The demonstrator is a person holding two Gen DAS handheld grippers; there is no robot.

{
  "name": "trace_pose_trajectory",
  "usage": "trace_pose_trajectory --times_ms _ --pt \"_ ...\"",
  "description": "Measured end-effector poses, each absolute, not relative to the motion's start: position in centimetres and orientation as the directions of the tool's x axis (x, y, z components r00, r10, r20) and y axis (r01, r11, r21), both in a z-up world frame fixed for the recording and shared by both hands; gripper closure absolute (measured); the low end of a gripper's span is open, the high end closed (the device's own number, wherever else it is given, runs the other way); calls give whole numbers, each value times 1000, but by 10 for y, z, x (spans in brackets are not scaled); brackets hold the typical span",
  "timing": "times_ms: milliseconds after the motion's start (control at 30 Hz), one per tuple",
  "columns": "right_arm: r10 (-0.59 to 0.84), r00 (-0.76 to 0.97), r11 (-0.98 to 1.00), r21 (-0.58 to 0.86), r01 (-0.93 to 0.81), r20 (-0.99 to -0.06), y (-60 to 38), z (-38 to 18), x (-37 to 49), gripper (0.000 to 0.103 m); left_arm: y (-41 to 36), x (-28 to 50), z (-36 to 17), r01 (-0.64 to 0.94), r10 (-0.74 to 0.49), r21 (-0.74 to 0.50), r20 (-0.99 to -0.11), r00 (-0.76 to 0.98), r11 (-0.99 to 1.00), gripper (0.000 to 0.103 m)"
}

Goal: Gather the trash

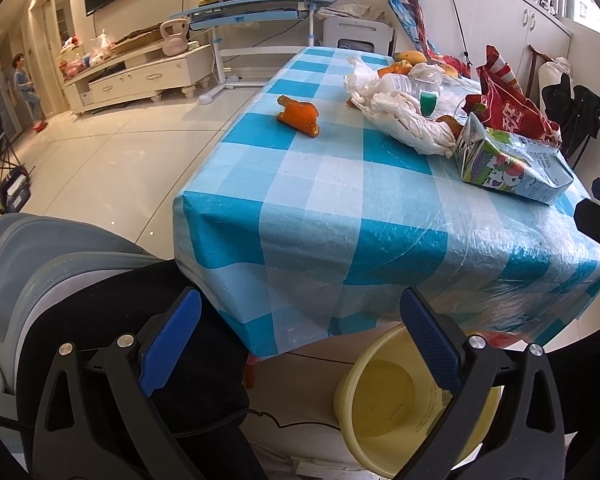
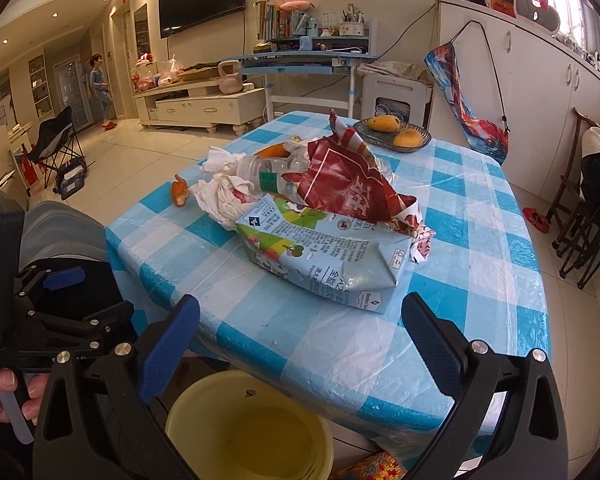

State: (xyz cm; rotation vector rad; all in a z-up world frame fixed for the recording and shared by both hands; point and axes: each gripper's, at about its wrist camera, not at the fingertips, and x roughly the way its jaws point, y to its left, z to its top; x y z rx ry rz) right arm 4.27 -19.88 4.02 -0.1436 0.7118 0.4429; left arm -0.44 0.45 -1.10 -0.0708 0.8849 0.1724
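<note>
A pile of trash lies on the blue-checked table (image 1: pixel 340 208) (image 2: pixel 480 280): a crushed milk carton (image 1: pixel 512 168) (image 2: pixel 324 256), a red snack bag (image 1: pixel 508 108) (image 2: pixel 348 180), a clear plastic bottle with a green label (image 1: pixel 416 90) (image 2: pixel 268 174), white crumpled plastic (image 1: pixel 400 116) (image 2: pixel 220 196) and an orange peel (image 1: pixel 298 114) (image 2: pixel 179 192). A yellow bucket (image 1: pixel 388 400) (image 2: pixel 244 432) stands on the floor below the table edge. My left gripper (image 1: pixel 300 340) is open and empty, low in front of the table. My right gripper (image 2: pixel 300 340) is open and empty, just short of the carton.
A dish with two mangoes (image 2: pixel 392 132) sits at the table's far side. My legs (image 1: pixel 60 272) are left of the table. A folding chair (image 2: pixel 56 148), a TV cabinet (image 2: pixel 204 104) and a desk (image 2: pixel 308 56) stand beyond; dark chairs (image 2: pixel 588 208) at right.
</note>
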Motion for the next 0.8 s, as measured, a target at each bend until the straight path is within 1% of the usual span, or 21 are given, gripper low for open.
trace_pose_trajectory --times_ms 400,800 --pt "357 648 890 34 -454 -673 -196 37 43 6 4 -4 -11 -184 117 -1 -771 625 983 6" --pt "391 655 884 65 -464 -646 -201 46 42 6 7 -5 -8 -193 119 -7 -766 632 981 6"
